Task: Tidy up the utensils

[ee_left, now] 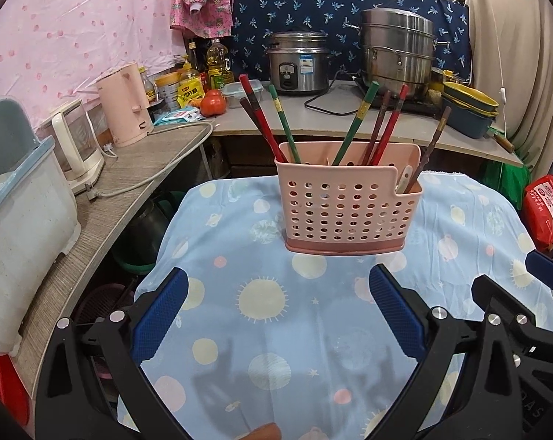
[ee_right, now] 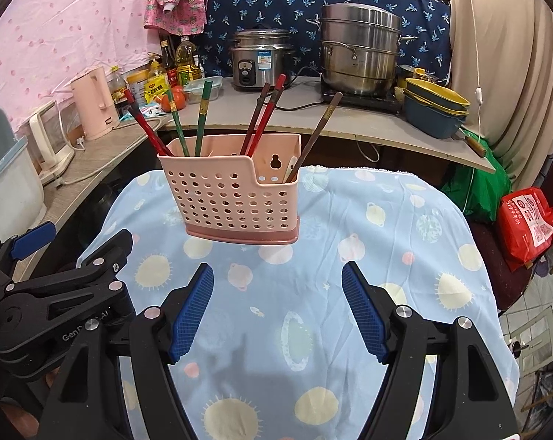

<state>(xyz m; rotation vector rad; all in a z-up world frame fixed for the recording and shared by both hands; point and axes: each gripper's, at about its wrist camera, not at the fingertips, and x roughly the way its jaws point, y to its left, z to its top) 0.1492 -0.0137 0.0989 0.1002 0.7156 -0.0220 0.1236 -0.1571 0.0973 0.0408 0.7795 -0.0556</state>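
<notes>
A: Which container is shown, and what is held in it?

B: A pink perforated holder [ee_left: 348, 209] is shown upright on the blue patterned cloth [ee_left: 276, 330]; red, green and dark brown chopsticks [ee_left: 353, 128] are seen leaning in its large compartment; one dark chopstick [ee_right: 315, 134] and a pale utensil [ee_right: 290, 168], too little of it visible to be named, are held in the lower side compartment.

A: How is the holder itself built?

B: Rows of round holes are seen in the front wall; a darker pink base is fitted beneath; a keyhole slot is cut in the back wall.

A: How are the tools shown?

B: The left gripper [ee_left: 276, 315] is shown spread wide, nothing between its blue pads [ee_left: 159, 315]; the right gripper [ee_right: 278, 311] is likewise parted and unloaded; both are held near the holder, apart from it; steel pots [ee_left: 397, 51] and stacked bowls [ee_left: 467, 106] are seen on the counter behind.
</notes>
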